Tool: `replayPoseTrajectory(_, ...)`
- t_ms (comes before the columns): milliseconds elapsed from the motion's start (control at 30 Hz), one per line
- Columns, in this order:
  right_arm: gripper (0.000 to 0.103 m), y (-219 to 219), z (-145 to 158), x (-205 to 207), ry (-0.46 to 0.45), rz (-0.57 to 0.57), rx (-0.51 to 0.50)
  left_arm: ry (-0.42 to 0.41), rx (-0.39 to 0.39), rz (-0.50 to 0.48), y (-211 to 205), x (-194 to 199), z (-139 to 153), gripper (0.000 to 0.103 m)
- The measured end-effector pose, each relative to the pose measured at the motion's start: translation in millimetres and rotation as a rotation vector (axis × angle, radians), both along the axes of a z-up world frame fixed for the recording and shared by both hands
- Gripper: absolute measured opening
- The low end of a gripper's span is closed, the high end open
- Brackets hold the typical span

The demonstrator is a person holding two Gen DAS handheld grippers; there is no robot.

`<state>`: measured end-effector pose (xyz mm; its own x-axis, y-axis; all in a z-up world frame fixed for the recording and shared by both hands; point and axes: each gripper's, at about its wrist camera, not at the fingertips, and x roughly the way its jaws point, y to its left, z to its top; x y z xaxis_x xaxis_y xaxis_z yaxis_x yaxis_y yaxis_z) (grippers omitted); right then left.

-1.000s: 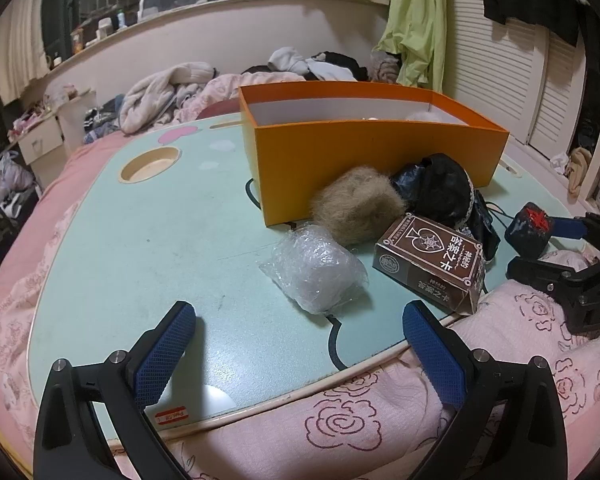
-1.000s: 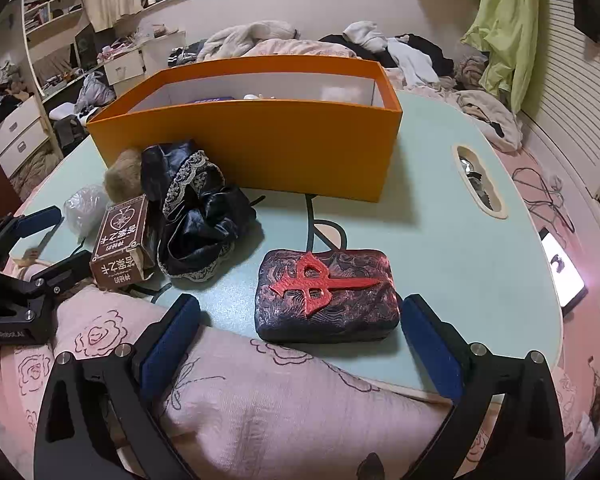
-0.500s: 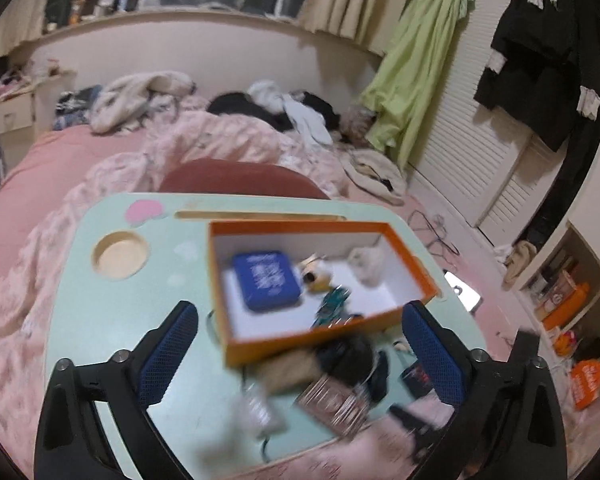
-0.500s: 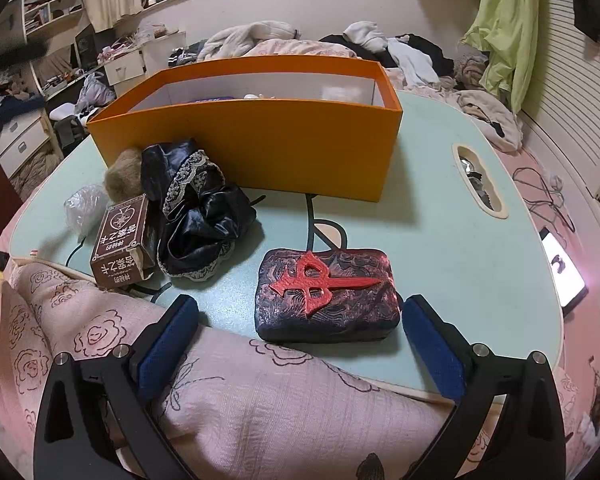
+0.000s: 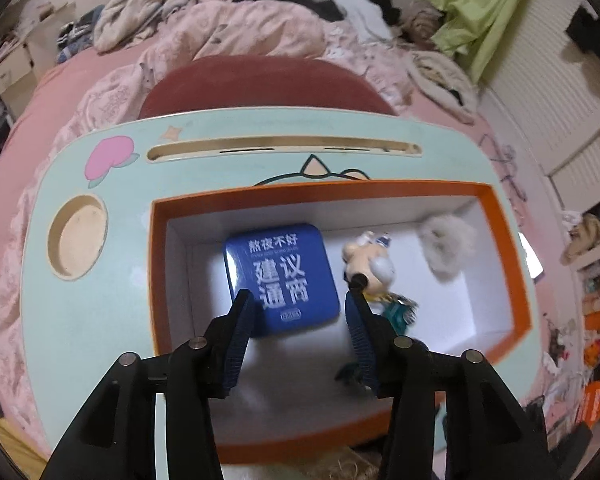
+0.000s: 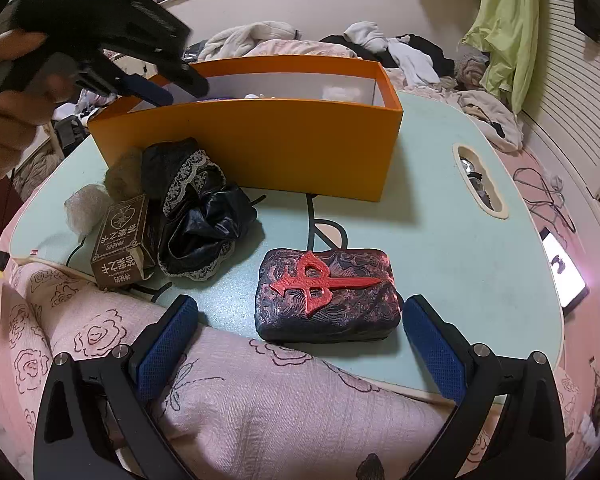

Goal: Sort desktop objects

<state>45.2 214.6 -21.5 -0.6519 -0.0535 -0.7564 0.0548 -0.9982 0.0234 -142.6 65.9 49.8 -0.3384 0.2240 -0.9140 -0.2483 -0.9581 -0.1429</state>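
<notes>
My left gripper (image 5: pixel 298 306) hangs over the orange box (image 5: pixel 158 264) and points down into it. Its jaws are closing with nothing between them. Below lie a blue tin (image 5: pixel 280 276), a small plush keyring (image 5: pixel 370 264) and a white fluff ball (image 5: pixel 444 248). The right wrist view shows the left gripper (image 6: pixel 156 88), held by a hand, above the orange box's (image 6: pixel 260 140) left end. My right gripper (image 6: pixel 300 308) stands open on either side of a dark block with a red symbol (image 6: pixel 328 292), without touching it.
Left of the block lie black lace fabric (image 6: pixel 196 216), a brown card box (image 6: pixel 120 236), a brown fur ball (image 6: pixel 124 172) and a clear plastic wad (image 6: pixel 86 208). The mint table (image 6: pixel 440 240) rests on a pink blanket (image 6: pixel 260 400). A lit phone (image 6: pixel 564 276) lies at the right.
My left gripper rose from the table's near edge and swung over the orange box, tilting down into it, and its jaws narrowed. The right gripper and the block stayed put.
</notes>
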Motion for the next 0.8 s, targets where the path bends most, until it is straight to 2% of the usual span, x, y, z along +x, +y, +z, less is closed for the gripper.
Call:
replayPoseTrajectory(167, 0.102, -0.8, 0.6, 1.4, 0.0, 0.0, 0.0, 0.006, -0.113, 0.02, 12.2, -14.1, -6.4, 0.049)
replayPoseTrajectory(233, 0.102, -0.5, 0.4, 1.4, 0.0, 0.0, 0.0, 0.013, -0.174, 0.024, 18.7, -18.3, -9.1, 0.058)
replayPoseTrajectory(267, 0.102, -0.9, 0.5, 1.7, 0.001, 0.0, 0.0, 0.026, -0.212, 0.02, 22.5, -18.8, -10.6, 0.07)
replayPoseTrajectory(300, 0.102, -0.9, 0.5, 1.7, 0.001, 0.0, 0.0, 0.036, -0.252, 0.01, 27.5, -19.1, -13.5, 0.076)
replayPoseTrajectory(400, 0.102, -0.3, 0.0, 1.3, 0.001, 0.001, 0.001, 0.021, -0.361, -0.065, 42.8, -16.6, -28.2, 0.074)
replayPoseTrajectory(433, 0.102, -0.3, -0.1, 1.4, 0.002, 0.002, 0.002, 0.043, -0.355, -0.074, 44.2, -13.5, -26.2, 0.071)
replayPoseTrajectory(633, 0.102, 0.4, 1.3, 9.1, 0.003, 0.002, 0.002, 0.011, -0.325, -0.083, 38.3, -20.3, -20.7, 0.069)
replayPoseTrajectory(733, 0.102, -2.3, 2.9, 6.2, 0.002, 0.002, 0.002, -0.016, -0.197, -0.07, 32.7, -20.7, -12.8, 0.069)
replayPoseTrajectory(767, 0.102, -1.8, 3.0, 6.3, 0.002, 0.002, 0.002, -0.054, -0.127, -0.09, 31.4, -20.4, -14.5, 0.069)
replayPoseTrajectory(800, 0.102, -2.5, 2.9, 6.1, 0.002, 0.002, 0.002, -0.078, -0.101, -0.102, 30.9, -21.4, -19.6, 0.069)
